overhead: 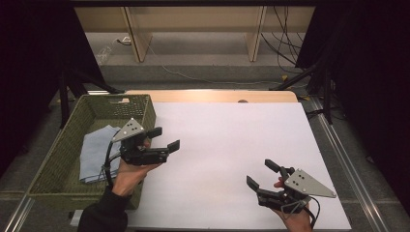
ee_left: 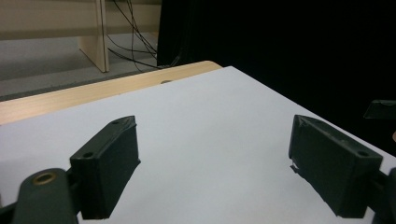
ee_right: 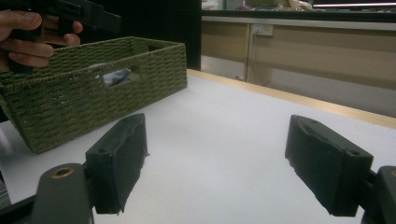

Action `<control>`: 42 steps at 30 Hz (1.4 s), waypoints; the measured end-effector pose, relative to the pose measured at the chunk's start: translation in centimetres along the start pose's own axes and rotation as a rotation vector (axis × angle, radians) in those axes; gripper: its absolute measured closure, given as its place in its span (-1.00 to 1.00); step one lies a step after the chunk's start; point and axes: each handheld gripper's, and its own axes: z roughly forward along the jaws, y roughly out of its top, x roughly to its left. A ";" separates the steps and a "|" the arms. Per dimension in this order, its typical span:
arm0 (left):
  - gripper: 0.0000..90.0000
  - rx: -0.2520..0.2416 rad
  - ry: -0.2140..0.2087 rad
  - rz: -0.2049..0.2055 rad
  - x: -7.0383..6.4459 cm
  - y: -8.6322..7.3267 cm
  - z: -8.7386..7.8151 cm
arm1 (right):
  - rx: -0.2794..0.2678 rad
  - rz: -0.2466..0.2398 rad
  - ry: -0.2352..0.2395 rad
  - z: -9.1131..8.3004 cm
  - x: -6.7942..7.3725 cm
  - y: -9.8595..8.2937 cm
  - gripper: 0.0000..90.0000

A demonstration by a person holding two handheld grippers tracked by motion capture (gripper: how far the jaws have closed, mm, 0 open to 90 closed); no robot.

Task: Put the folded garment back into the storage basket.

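Note:
A green woven basket (overhead: 58, 159) stands at the table's left side with a folded light blue cloth (overhead: 96, 152) lying inside it. My left gripper (overhead: 165, 138) hovers open over the basket's right rim, pointing right, nothing between its jaws. My right gripper (overhead: 262, 174) is open near the table's front right, pointing left and away, also holding nothing. In the left gripper view the gripper (ee_left: 212, 163) looks across the white sheet (ee_left: 205, 121). In the right gripper view the gripper (ee_right: 215, 163) faces the basket (ee_right: 84, 88), where the cloth (ee_right: 116, 77) shows through the handle hole.
A white sheet (overhead: 232, 145) covers most of the wooden table (overhead: 212, 95). Black stands and dark curtains flank both sides. Cables (overhead: 283, 38) trail on the floor beyond the far edge, beneath a wooden bench.

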 end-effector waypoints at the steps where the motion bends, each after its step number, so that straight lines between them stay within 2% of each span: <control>1: -0.65 -0.003 0.000 0.000 -0.1 -0.1 0.0 | 0.000 0.000 0.000 0.0 0.0 0.0 -0.52; 19: -0.65 -0.033 -0.017 0.031 -1.1 -2.0 0.4 | 0.004 0.001 0.003 0.0 0.0 0.0 -0.52; 39: -0.65 -0.079 -0.016 0.077 -1.7 -4.2 -0.3 | 0.006 0.002 0.005 0.1 0.0 0.0 -0.52; 42: -0.65 -0.088 -0.024 0.066 -1.7 -4.4 -0.3 | 0.007 0.002 0.005 0.1 0.0 0.0 -0.52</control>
